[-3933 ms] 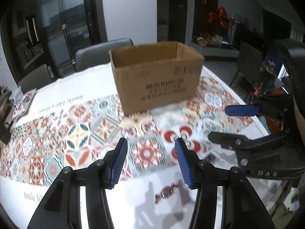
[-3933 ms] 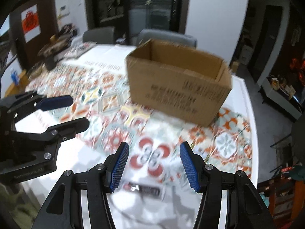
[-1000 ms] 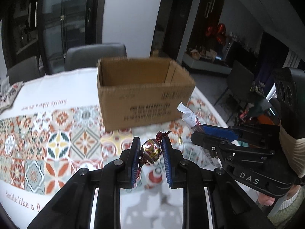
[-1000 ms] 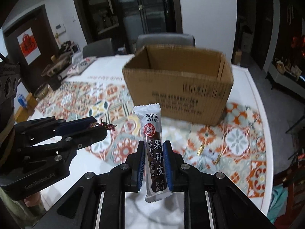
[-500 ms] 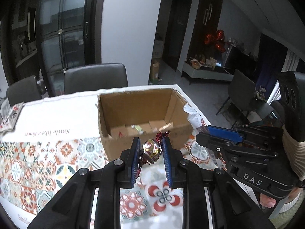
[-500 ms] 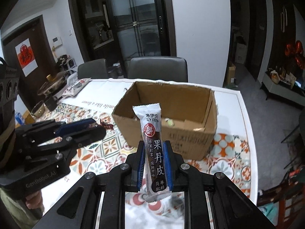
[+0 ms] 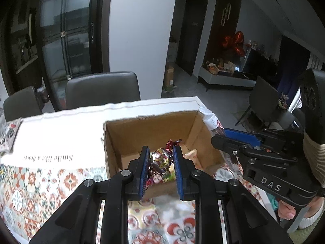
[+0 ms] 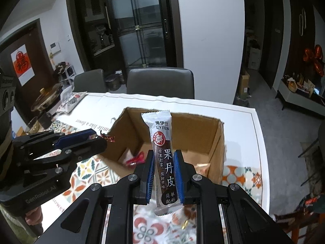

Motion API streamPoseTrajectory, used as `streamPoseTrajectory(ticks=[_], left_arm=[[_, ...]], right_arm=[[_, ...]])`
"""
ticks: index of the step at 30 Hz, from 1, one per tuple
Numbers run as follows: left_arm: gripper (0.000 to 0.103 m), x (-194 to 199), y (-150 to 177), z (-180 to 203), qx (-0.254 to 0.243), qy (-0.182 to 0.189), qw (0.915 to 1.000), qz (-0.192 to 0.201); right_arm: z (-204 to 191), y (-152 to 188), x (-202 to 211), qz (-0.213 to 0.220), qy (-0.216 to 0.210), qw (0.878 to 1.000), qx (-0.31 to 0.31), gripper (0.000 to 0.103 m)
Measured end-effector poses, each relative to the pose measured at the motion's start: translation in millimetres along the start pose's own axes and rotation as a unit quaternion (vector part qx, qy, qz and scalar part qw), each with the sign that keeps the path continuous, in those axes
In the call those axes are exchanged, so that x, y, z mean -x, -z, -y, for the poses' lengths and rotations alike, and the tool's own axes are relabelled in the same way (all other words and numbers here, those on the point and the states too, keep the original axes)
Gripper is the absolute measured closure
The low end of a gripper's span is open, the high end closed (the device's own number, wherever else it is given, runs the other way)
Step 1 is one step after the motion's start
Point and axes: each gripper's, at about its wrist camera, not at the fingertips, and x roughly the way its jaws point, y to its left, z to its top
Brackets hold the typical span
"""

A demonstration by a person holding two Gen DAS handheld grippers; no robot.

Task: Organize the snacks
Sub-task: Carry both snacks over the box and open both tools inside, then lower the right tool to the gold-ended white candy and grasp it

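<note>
The left gripper (image 7: pixel 160 169) is clamped on a foil-wrapped candy (image 7: pixel 160 159), its blue pads pressing the shiny red-and-gold wrapper from both sides, with one twisted end of the wrapper sticking up above the fingertips. In the left wrist view the candy hangs over the open top of the cardboard box (image 7: pixel 130 138), just inside its near wall. The right gripper (image 8: pixel 163 174) is clenched on a long snack bar (image 8: pixel 163 142) in a dark wrapper with a white top marked LYFEN; the bar stands upright between the pads, its upper half rising well above them and its lower end poking out below. It too is held in front of and above the box opening. The box stands on a table covered with a white tablecloth (image 8: pixel 239 126) printed with colourful tile patterns, and several small wrapped snacks (image 8: pixel 135 158) lie on the box floor. Each gripper shows in the other's view, side by side at the near edge of the box. Two grey chairs (image 8: pixel 160 83) stand at the far side of the table.
</note>
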Motion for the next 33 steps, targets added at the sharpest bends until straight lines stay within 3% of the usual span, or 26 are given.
streamPoseTrajectory(ticks=[7,11,14,27,33], left_arm=[[0.076,-31,-10,-5,-0.005,-0.027,0.9996,0.001],[0.057,-40,-10,-9,-0.005,-0.055,0.9985,0.003],[0.057,-38,-5,-10,-0.004,-0.062,0.9980,0.005],[0.050,2,44,20,-0.003,-0.068,0.9976,0.012],[0.050,4,73,40,0.002,-0.049,0.9987,-0.016]], right_arm=[[12,-8,-27,-0.006,0.012,1.000,-0.003,0.083],[17,-6,-38,-0.008,0.016,1.000,-0.010,0.079],[18,-1,-37,0.002,0.027,1.000,-0.010,0.060],[11,44,7,0.026,0.004,1.000,0.006,0.055],[12,70,19,0.008,0.007,1.000,0.029,0.055]])
